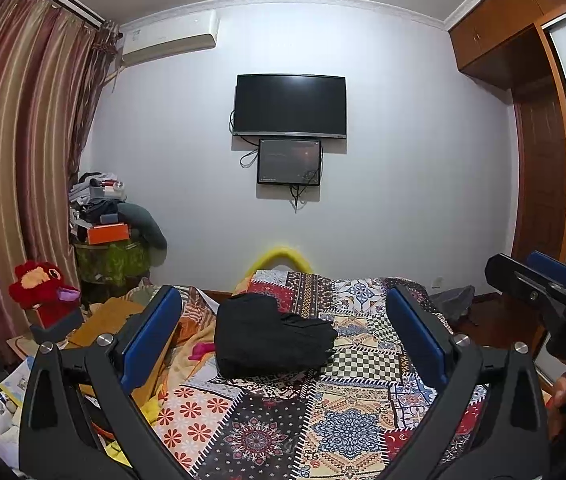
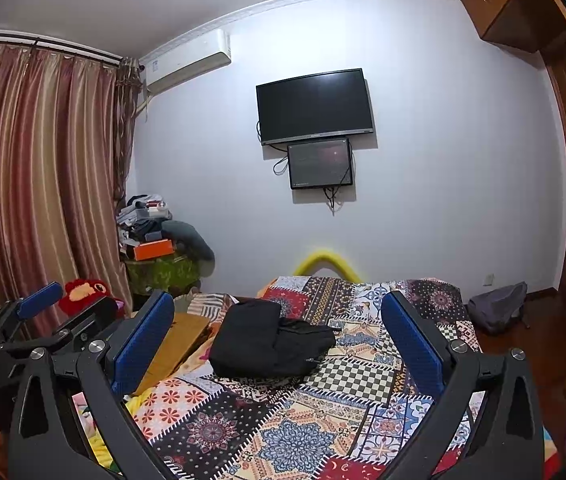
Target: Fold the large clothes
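Observation:
A black garment (image 1: 271, 336) lies folded in a compact bundle on the patchwork bedspread (image 1: 323, 420), toward the far left of the bed; it also shows in the right wrist view (image 2: 267, 340). My left gripper (image 1: 283, 332) is open and empty, held above the near part of the bed, well short of the garment. My right gripper (image 2: 279, 336) is open and empty too, at about the same height. The right gripper shows at the right edge of the left wrist view (image 1: 543, 280), and the left gripper at the left edge of the right wrist view (image 2: 43, 312).
A red plush toy (image 1: 43, 284) and a cluttered table (image 1: 111, 248) stand left of the bed by striped curtains (image 1: 15, 140). Cardboard and loose items (image 1: 115, 316) lie along the bed's left side. A grey bag (image 2: 499, 308) sits on the floor at right. A TV (image 1: 289, 106) hangs ahead.

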The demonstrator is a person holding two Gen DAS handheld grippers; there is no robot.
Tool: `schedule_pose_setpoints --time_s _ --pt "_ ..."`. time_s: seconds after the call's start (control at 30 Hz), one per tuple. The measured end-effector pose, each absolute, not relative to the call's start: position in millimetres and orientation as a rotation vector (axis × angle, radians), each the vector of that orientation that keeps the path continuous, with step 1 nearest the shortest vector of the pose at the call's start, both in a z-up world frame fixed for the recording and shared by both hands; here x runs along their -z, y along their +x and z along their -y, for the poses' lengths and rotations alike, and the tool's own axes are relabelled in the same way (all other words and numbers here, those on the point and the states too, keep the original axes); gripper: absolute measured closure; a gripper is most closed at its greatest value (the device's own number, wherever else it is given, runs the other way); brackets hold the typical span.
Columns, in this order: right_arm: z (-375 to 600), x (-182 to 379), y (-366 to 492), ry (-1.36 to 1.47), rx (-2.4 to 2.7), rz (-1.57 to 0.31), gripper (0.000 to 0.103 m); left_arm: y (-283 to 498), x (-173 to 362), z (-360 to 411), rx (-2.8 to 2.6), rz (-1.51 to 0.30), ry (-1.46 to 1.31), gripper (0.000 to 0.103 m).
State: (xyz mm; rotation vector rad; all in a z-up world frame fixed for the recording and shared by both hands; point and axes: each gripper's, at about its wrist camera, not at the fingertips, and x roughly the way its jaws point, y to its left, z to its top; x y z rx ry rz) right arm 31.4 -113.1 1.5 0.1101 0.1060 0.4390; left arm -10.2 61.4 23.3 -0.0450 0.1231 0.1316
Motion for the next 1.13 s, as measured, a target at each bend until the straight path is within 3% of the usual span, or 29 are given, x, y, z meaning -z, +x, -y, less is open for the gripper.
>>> schedule_pose_setpoints --time_s 1.13 --pt "107.7 2.2 36.5 0.093 -0.425 -0.146 0.000 -0.4 -15.6 -61.6 -0.084 -0.175 -0.063 0.000"
